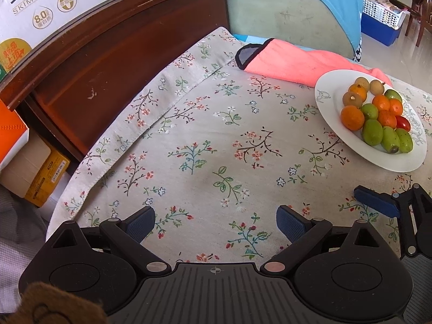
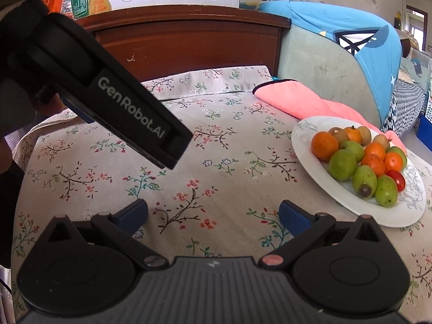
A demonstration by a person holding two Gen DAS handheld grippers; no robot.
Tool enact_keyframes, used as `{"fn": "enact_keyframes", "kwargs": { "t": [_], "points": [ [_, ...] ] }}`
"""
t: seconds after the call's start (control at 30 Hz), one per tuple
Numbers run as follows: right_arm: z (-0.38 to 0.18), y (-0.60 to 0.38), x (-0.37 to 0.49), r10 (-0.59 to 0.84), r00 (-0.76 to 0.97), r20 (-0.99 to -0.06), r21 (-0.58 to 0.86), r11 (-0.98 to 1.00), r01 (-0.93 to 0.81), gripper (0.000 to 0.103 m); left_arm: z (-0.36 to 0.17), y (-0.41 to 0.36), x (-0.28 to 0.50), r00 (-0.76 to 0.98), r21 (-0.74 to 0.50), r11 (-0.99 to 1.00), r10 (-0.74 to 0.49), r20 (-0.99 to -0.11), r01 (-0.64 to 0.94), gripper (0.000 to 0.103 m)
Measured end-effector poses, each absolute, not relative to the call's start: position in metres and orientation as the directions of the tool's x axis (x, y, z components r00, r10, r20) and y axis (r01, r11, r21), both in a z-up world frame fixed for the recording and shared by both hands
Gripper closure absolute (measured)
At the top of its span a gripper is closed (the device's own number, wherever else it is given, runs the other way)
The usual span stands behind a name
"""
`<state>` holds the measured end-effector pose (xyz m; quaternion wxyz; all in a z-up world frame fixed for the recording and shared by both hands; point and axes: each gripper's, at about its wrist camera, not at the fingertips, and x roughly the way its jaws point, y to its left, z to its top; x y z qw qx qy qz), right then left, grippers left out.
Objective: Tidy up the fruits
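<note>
A white plate (image 1: 332, 86) at the right of the floral tablecloth (image 1: 205, 140) holds a pile of fruit: several oranges (image 1: 352, 118), green fruits (image 1: 372, 132), brown round fruits (image 1: 352, 99) and a red tomato (image 1: 403, 123). The plate (image 2: 305, 140) and fruit pile (image 2: 343, 164) also show at the right in the right wrist view. My left gripper (image 1: 215, 220) is open and empty over bare cloth, left of the plate. My right gripper (image 2: 213, 213) is open and empty, just left of the plate's near rim; one of its fingertips (image 1: 375, 202) shows in the left wrist view.
A pink towel (image 1: 302, 63) lies behind the plate. A wooden headboard (image 1: 113, 54) with a milk carton box (image 1: 40, 8) stands at the back left. A blue-green cushion (image 1: 297, 8) is behind the table. The left gripper's body (image 2: 113, 100) crosses the right view's upper left.
</note>
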<state>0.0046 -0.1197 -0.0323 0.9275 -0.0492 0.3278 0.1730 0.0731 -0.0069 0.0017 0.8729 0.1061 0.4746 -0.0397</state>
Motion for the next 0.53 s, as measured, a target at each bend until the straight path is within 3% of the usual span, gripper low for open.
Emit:
{"fn": "enact_keyframes", "kwargs": {
  "t": [0.53],
  "points": [
    [-0.0335, -0.1204, 0.0042, 0.291, 0.726, -0.623, 0.025, 0.935, -0.353, 0.001, 0.0033, -0.0065, 0.0733, 0.550, 0.127, 0.977, 0.013, -0.835, 0.170, 0.005]
  ]
}}
